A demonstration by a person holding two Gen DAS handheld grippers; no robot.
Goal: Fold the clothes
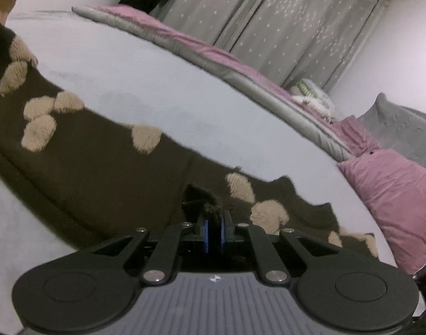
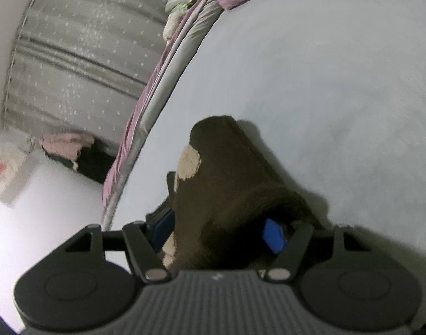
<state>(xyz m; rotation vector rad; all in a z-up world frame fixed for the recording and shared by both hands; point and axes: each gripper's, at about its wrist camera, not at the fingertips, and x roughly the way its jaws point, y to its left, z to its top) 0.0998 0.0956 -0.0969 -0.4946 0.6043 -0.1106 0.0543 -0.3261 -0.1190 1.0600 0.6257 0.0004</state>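
A dark brown sweater (image 1: 101,167) with fuzzy beige patches lies stretched across the pale bed sheet (image 1: 157,83). My left gripper (image 1: 214,217) is shut on a pinch of its edge, the blue pads nearly together. In the right wrist view a thick folded part of the same sweater (image 2: 221,167) fills the gap of my right gripper (image 2: 218,223). Its jaws stand wide, with the blue pads (image 2: 274,236) against the bundle on both sides. The cloth between the jaws hides the left pad's face.
A grey and pink quilt (image 1: 213,53) is rolled along the bed's far edge. A pink pillow (image 1: 394,203) and a grey one (image 1: 402,122) lie at the right. A grey star-print curtain (image 1: 282,28) hangs behind. More clothes (image 2: 67,145) lie beyond the quilt.
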